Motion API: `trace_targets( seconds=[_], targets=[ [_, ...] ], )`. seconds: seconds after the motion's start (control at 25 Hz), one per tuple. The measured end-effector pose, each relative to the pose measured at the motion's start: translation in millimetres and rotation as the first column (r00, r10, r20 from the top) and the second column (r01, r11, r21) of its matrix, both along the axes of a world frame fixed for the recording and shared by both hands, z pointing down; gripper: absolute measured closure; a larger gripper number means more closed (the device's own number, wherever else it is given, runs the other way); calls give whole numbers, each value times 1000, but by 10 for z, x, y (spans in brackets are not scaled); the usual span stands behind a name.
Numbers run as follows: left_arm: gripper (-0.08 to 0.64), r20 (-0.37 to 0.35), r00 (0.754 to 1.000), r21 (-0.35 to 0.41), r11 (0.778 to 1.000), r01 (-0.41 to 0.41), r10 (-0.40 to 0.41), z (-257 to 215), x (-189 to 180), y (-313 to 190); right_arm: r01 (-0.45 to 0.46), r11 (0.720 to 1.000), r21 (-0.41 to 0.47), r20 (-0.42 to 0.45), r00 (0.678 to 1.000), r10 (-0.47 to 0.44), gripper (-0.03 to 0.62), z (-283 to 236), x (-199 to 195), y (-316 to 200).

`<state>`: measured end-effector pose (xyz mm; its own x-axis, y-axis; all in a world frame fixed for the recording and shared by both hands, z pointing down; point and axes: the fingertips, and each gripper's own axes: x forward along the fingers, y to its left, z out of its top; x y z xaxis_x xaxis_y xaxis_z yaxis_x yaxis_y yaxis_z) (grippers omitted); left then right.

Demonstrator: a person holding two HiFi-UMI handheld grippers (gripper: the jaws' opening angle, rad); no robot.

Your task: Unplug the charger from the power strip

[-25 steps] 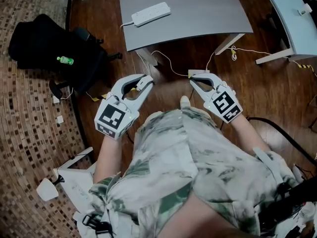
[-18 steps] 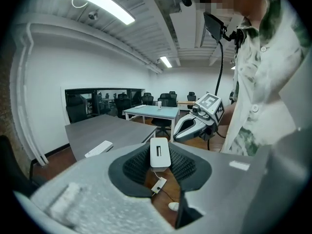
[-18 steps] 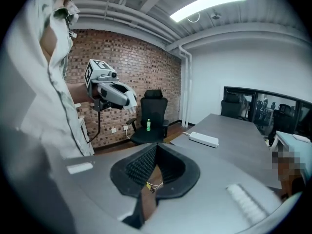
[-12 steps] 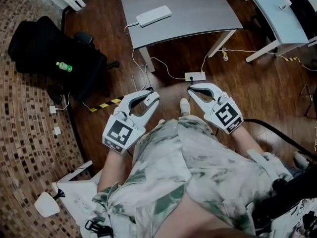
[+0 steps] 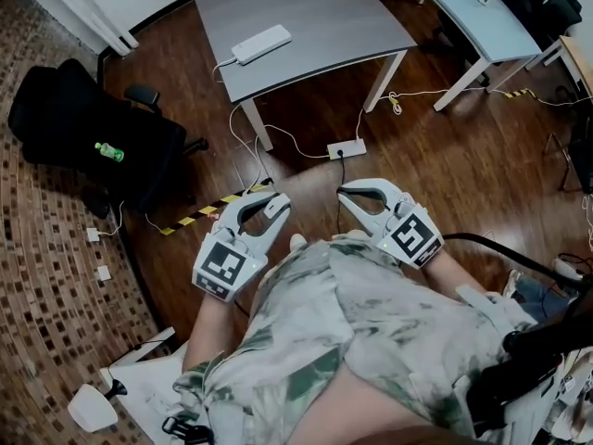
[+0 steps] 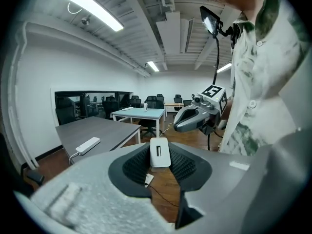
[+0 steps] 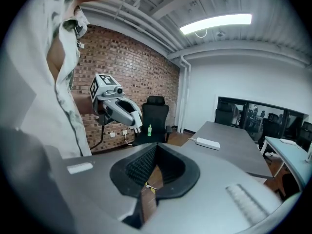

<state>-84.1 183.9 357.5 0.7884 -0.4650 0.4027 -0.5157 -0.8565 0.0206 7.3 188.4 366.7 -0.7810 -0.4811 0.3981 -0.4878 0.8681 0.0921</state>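
A white charger (image 6: 159, 152) sits clamped between the dark pads of my left gripper (image 5: 269, 202); in the head view the charger (image 5: 276, 208) shows as a small white block at the jaw tips. My right gripper (image 5: 345, 193) is held level beside it, its pads meeting with nothing between them (image 7: 155, 150). Both grippers hang close to the person's front, above the wooden floor. The white power strip (image 5: 261, 44) lies far off on the grey desk (image 5: 315, 17), its cord trailing over the desk's left edge. The power strip (image 6: 88, 145) also shows in both gripper views (image 7: 208, 143).
A second small strip (image 5: 346, 148) with a black plug lies on the floor beneath the desk, with white cables around it. A black chair (image 5: 83, 128) carrying a green bottle (image 5: 108, 151) stands at the left. A light blue desk (image 5: 473, 17) stands at the right.
Both grippers and the camera have drawn back from the grey desk, which now sits farther up the picture. The left gripper still carries the charger.
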Motion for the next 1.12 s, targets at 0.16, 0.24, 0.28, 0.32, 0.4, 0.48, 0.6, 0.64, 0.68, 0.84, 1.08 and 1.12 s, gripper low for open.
trace_targets(
  seconds=[0.16, 0.24, 0.28, 0.32, 0.4, 0.48, 0.6, 0.64, 0.68, 0.84, 1.08, 1.12],
  targets=[
    [457, 5, 1000, 11, 1000, 12, -13, -47, 274, 158, 6, 1000, 24, 6, 1000, -7, 588, -31, 288, 222],
    [457, 1, 1000, 6, 999, 31, -31, -58, 429, 276, 16, 999, 29, 5, 1000, -16, 588, -23, 469, 407],
    [457, -3, 999, 4, 999, 40, -40, -73, 516, 348, 18, 999, 30, 7, 1000, -18, 588, -31, 569, 508],
    [457, -7, 999, 3, 999, 47, -47, -88, 611, 426, 17, 999, 29, 10, 1000, -18, 588, -45, 677, 612],
    [457, -9, 998, 9, 998, 55, -55, -92, 816, 581, 19, 999, 34, 15, 1000, -19, 588, -46, 904, 800],
    [457, -7, 998, 6, 998, 66, -66, -49, 997, 723, 22, 999, 30, 18, 1000, -22, 588, 11, 1102, 950],
    [457, -9, 996, -42, 995, 87, -88, 4, 1179, 1030, 39, 999, 1, 25, 999, -39, 588, 131, 1285, 1216],
    [457, -7, 996, -53, 995, 90, -90, 2, 1214, 1124, 46, 999, -5, 31, 998, -46, 588, 148, 1317, 1295],
    [457, -6, 996, -58, 994, 90, -91, -18, 1247, 1197, 52, 999, -10, 36, 998, -51, 588, 149, 1341, 1360],
    [457, 1, 997, -62, 995, 75, -75, -138, 1374, 1366, 43, 999, -24, 47, 998, -42, 588, 103, 1403, 1517],
    [457, 5, 999, -26, 998, 50, -50, -228, 1413, 1453, 38, 999, 10, 75, 996, -39, 588, -9, 1363, 1594],
    [457, 2, 999, -27, 999, 46, -46, -230, 1396, 1475, 42, 999, 14, 83, 996, -43, 588, -36, 1335, 1611]
  ],
)
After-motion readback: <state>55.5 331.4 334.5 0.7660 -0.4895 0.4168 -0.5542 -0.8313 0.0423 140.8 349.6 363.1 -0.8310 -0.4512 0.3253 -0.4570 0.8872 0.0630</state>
